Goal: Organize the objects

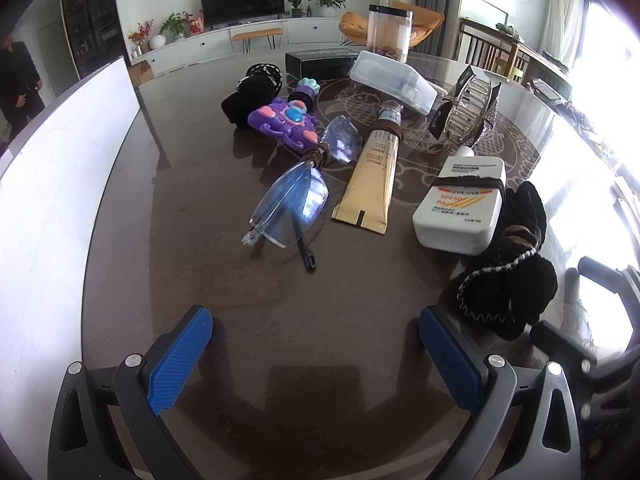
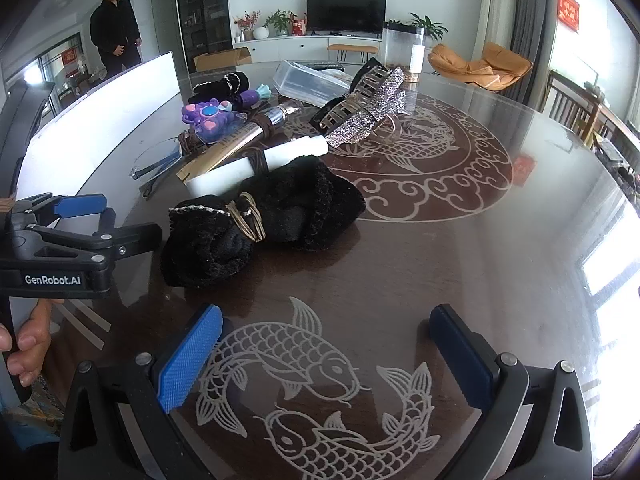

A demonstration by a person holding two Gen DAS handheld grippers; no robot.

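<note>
- The left gripper (image 1: 316, 332) is above the dark glass-topped table (image 1: 280, 300); its blue pads are wide apart and nothing is between them.
- The right gripper (image 2: 326, 336) also has its fingers spread, with nothing between them, over the fish drawing (image 2: 304, 384) on the table top.
- In the right wrist view a hand (image 2: 28, 344) holds the handle of the left gripper at the left edge.
- Just beyond the right gripper lies a black fuzzy cloth (image 2: 272, 216), tied with a gold band.
- Behind it, side by side, lie a white sunscreen bottle (image 1: 460, 208), a gold tube (image 1: 370, 180) and folded glasses (image 1: 292, 204), each with a brown band around it.
- Farther away are a purple toy (image 1: 286, 122), a sparkly hair claw (image 1: 468, 108) and a clear plastic box (image 1: 394, 80).
- Farthest are a black box (image 1: 320, 63) and a clear jar (image 1: 390, 32).
- A white board (image 1: 60, 184) stands along the left side of the table.
</note>
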